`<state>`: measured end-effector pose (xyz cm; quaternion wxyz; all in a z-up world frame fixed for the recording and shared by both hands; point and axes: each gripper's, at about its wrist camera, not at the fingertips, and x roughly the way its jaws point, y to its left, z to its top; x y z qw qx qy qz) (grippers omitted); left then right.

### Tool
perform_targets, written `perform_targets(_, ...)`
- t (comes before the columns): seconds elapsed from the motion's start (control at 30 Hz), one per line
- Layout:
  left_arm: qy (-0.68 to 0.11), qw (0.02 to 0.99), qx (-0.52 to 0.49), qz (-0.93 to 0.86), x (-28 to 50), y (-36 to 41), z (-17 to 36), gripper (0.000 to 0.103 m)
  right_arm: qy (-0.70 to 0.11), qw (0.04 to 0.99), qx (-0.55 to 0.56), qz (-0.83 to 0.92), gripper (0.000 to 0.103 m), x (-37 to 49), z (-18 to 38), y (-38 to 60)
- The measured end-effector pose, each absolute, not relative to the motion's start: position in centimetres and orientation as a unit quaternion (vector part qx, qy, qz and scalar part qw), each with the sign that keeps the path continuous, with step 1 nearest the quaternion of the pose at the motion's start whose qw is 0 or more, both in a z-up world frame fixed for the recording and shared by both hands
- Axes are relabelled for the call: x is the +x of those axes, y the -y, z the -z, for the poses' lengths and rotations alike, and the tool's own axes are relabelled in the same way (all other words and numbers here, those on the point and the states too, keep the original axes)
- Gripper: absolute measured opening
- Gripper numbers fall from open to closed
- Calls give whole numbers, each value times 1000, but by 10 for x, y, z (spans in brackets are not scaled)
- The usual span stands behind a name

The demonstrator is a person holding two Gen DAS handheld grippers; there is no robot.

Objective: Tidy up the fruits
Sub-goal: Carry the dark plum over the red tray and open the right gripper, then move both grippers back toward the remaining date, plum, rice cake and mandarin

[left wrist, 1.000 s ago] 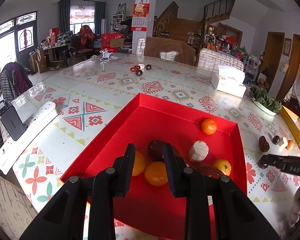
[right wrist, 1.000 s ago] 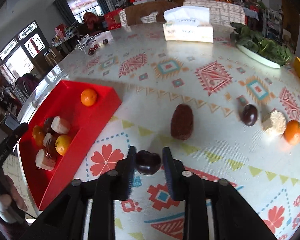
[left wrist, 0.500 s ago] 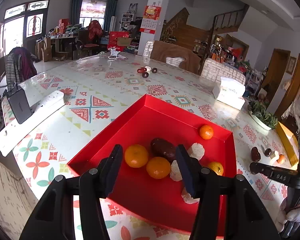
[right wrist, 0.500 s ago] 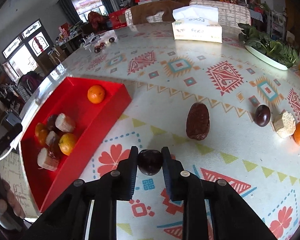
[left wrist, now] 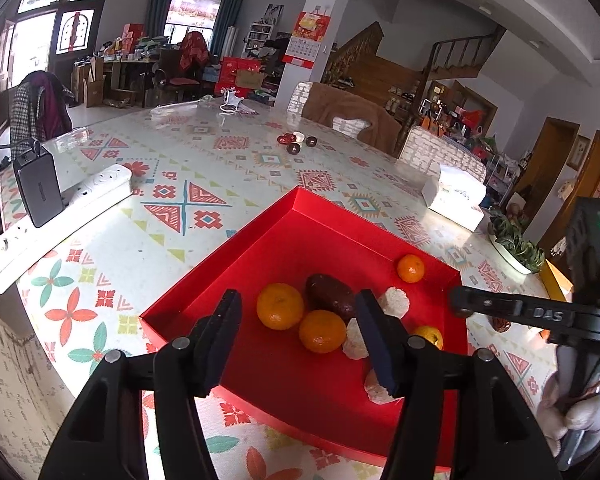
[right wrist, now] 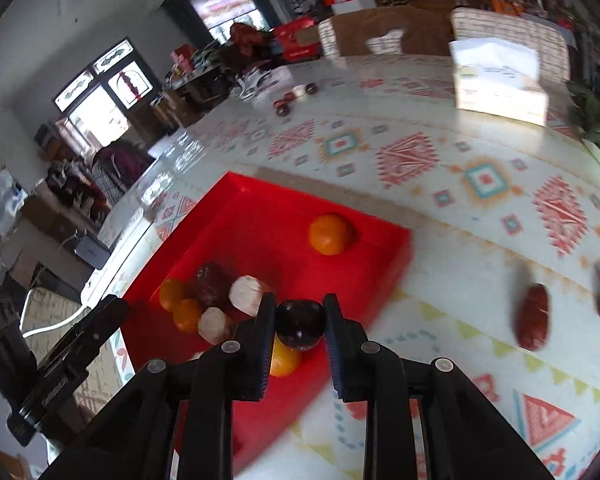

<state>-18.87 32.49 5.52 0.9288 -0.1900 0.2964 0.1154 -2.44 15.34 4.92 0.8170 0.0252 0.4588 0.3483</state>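
Observation:
My right gripper (right wrist: 299,305) is shut on a round dark plum (right wrist: 300,325) and holds it in the air over the near right edge of the red tray (right wrist: 256,208). In the left wrist view that gripper (left wrist: 460,307) reaches in over the tray's right rim. My left gripper (left wrist: 299,338) hovers over the tray's (left wrist: 284,240) front part, its jaws opening, with nothing pressed between them. The tray holds several oranges (left wrist: 280,306), a dark brown oblong fruit (left wrist: 330,296) and white chunks (left wrist: 396,300). A brown oblong fruit (right wrist: 532,322) lies on the table to the right.
A white power strip (left wrist: 56,216) with a dark charger (left wrist: 38,188) lies at the table's left edge. A tissue box (left wrist: 456,200) and a dish of greens (left wrist: 516,244) stand at the right. Small fruits (left wrist: 296,142) lie far back. A gloved hand (left wrist: 572,412) holds the right gripper.
The right gripper closed on the dark plum, lifted it off the table and carried it left over the tray's edge. The left gripper's jaws spread apart and it drew back a little.

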Motion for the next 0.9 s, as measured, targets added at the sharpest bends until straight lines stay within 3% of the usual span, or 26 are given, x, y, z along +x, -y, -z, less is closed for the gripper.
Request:
perform_targets(0.13, -299, 928, -194, -112, -187, -329, -54, 61, -456, 821, 8, -343, 28, -24, -47, -168)
perform_targets(0.27, -297, 927, -201, -105, -187, -329, -54, 63, -450, 827, -4, -337, 45, -26, -47, -171)
perform_targets(0.9, -281, 943, -153, -86, -197, -281, -84, 65, -366, 888, -70, -270, 50, -66, -87, -126)
